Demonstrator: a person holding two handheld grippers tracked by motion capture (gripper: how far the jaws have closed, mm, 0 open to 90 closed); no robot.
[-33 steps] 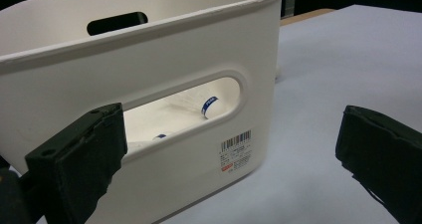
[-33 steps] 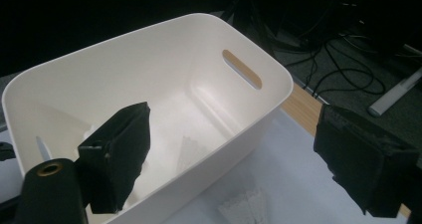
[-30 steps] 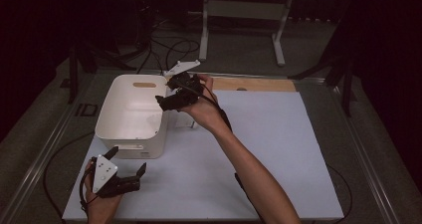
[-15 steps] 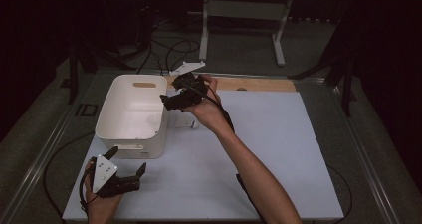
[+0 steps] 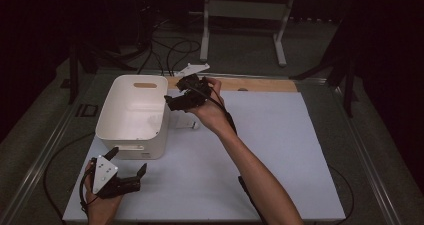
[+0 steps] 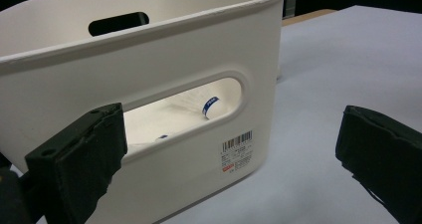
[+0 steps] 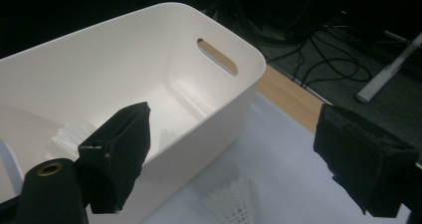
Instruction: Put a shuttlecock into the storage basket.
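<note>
A white plastic tub (image 5: 131, 116) stands on the left of the white mat. My right gripper (image 5: 173, 93) hovers open just above the tub's right rim, with nothing between its jaws. In the right gripper view (image 7: 234, 149) the tub (image 7: 149, 69) holds a white shuttlecock (image 7: 69, 133), and another shuttlecock (image 7: 233, 200) lies on the mat beside the tub, also seen in the high view as a shuttlecock (image 5: 187, 124). My left gripper (image 5: 127, 161) rests open near the mat's front left corner, facing the tub's handle slot (image 6: 184, 112). A blue-banded shuttlecock (image 6: 208, 104) shows through the slot.
A wooden strip (image 5: 255, 85) runs along the mat's far edge. A white metal stand (image 5: 245, 15) and cables (image 5: 165, 45) lie on the floor behind. The mat (image 5: 280, 150) stretches bare to the right of the person's forearm (image 5: 250, 170).
My right gripper has drifted slightly to the right above the tub's rim. The left gripper and the tub have stayed put.
</note>
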